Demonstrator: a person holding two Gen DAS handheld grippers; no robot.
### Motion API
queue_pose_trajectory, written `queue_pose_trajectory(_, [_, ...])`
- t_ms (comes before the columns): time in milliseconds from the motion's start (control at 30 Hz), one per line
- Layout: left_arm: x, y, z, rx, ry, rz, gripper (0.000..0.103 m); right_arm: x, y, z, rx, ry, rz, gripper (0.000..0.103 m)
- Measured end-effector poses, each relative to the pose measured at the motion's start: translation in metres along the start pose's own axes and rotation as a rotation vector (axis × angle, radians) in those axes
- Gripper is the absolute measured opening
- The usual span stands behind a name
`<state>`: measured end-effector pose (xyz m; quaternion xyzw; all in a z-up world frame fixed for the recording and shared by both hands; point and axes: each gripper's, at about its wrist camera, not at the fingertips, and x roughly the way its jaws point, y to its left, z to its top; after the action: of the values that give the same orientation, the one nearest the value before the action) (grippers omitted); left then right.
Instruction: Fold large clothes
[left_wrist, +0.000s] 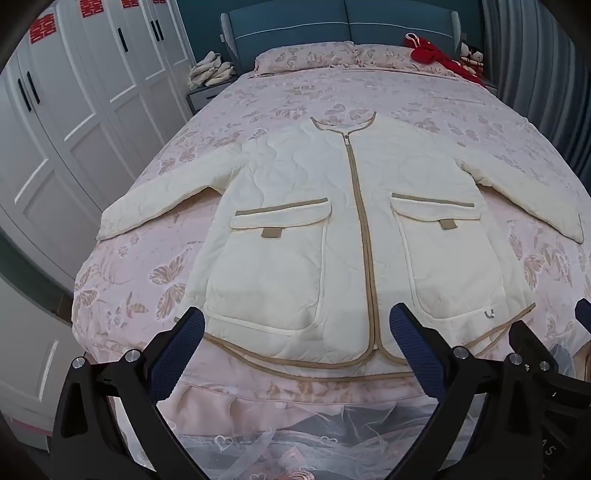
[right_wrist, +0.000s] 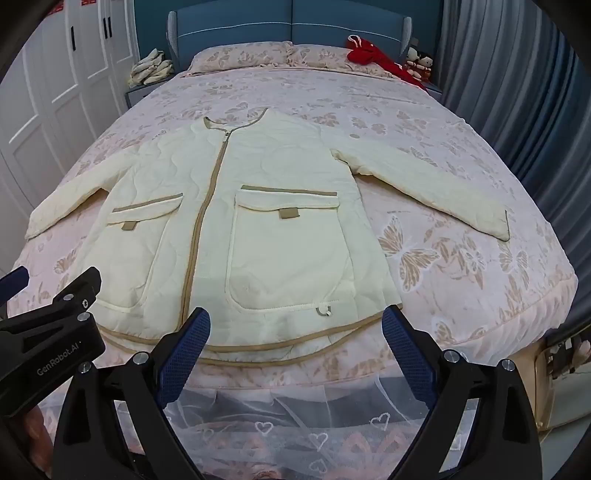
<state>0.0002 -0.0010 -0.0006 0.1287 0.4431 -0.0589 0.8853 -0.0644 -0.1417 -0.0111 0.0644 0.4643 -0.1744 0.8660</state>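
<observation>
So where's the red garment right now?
The red garment lies at the bed's far right corner, on the right pillow by the headboard, in both views.

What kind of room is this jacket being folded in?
Most likely a home bedroom. The cream jacket lies on a bed with a pink floral bedspread, pillows against a teal headboard, and white wardrobe doors alongside.

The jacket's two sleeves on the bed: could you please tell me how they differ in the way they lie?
The left sleeve lies close to the jacket body, angled steeply toward the hem; the right sleeve spreads wider, away from the body. The left sleeve's cuff rests near the bed edge; the right sleeve's cuff sits well in on the bedspread. Both are cream, quilted, flat and unfolded.
</observation>
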Motion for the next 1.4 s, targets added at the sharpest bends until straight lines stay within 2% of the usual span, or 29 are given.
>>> queue_pose_trajectory(300, [0.001,-0.006,0.001,0.007,-0.005,0.0,0.098,0.003,0.0,0.006,-0.004,0.001,0.002,0.092])
queue_pose_trajectory(533, [0.011,0.003,0.008,-0.017,0.017,-0.003,0.098,0.006,0.006,0.009,-0.013,0.0,0.0,0.092])
queue_pose_trajectory(1400, [0.012,0.006,0.009,-0.028,0.015,0.004,0.098,0.003,0.012,0.014,-0.021,-0.011,0.002,0.092])
